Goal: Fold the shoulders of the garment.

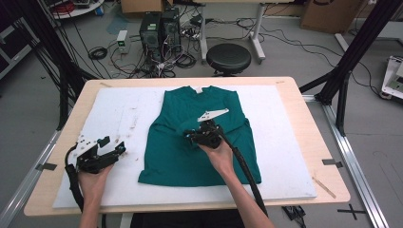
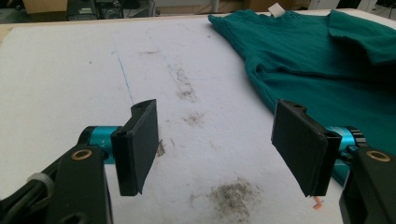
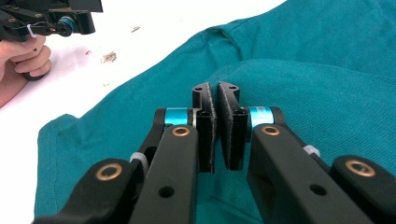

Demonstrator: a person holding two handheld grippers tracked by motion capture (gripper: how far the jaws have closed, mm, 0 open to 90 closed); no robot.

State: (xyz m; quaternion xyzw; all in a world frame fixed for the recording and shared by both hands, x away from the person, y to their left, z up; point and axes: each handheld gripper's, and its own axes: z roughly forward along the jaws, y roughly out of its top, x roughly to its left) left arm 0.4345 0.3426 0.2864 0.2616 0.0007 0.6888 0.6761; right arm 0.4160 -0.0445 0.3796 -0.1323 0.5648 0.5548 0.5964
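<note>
1. The dark green cotton T-shirt [image 1: 199, 137] lies flat on the white foam board [image 1: 294, 156], sleeves folded inward.
2. The right gripper [image 3: 216, 95], clenched with nothing visibly pinched, hovers over the shirt's middle.
3. The left gripper [image 2: 215, 140] rests released beside the shirt's left edge.
4. The soft, light cloth will likely drape; pinch a hem or fold edge.

One green T-shirt [image 1: 199, 137] is lying on one white foam board [image 1: 119, 114], which is resting on one wooden table [image 1: 323, 156]. Two grippers are showing: the left gripper [image 1: 111, 145] and the right gripper [image 1: 190, 137]. Behind the table, one black round stool [image 1: 228, 58] and two computer towers [image 1: 159, 28] are standing.
</note>
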